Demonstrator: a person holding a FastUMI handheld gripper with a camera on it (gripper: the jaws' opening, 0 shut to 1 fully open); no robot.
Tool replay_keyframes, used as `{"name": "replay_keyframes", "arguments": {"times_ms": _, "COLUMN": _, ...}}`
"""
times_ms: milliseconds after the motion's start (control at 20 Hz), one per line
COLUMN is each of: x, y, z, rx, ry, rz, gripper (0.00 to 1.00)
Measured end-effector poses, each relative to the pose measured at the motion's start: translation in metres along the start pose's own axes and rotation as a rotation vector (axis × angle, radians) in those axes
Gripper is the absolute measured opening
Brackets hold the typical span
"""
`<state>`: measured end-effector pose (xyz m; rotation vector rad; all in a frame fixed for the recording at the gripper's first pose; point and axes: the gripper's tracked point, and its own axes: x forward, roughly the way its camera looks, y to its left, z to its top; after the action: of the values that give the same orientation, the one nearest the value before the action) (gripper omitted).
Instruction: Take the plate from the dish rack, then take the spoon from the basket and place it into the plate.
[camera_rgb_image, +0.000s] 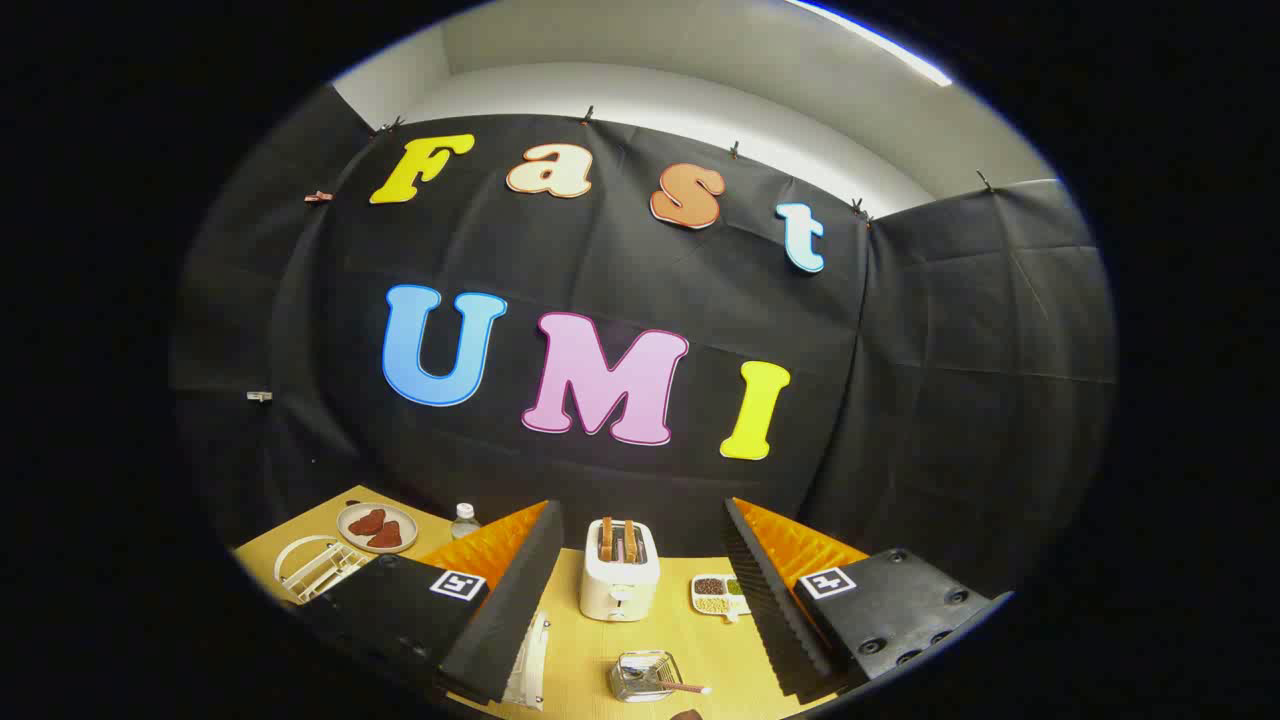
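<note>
While the hand-held gripper (640, 600) hangs spread wide over the wooden table (600, 660), its ridged fingers frame a boxy toaster (618, 580) and wire basket (645, 675), spoon (683, 687) handle protruding

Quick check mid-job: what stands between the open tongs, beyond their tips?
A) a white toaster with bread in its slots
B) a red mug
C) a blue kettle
A: the white toaster with bread slices in its slots stands on the wooden table between the open tongs.
</note>
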<state>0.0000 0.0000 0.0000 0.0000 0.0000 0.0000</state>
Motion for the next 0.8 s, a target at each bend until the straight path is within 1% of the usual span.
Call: {"name": "replay_keyframes", "arguments": {"times_ms": 800, "x": 0.001, "y": 0.022, "z": -0.009, "rx": 0.001, "ry": 0.035, "rz": 0.030, "gripper": 0.97}}
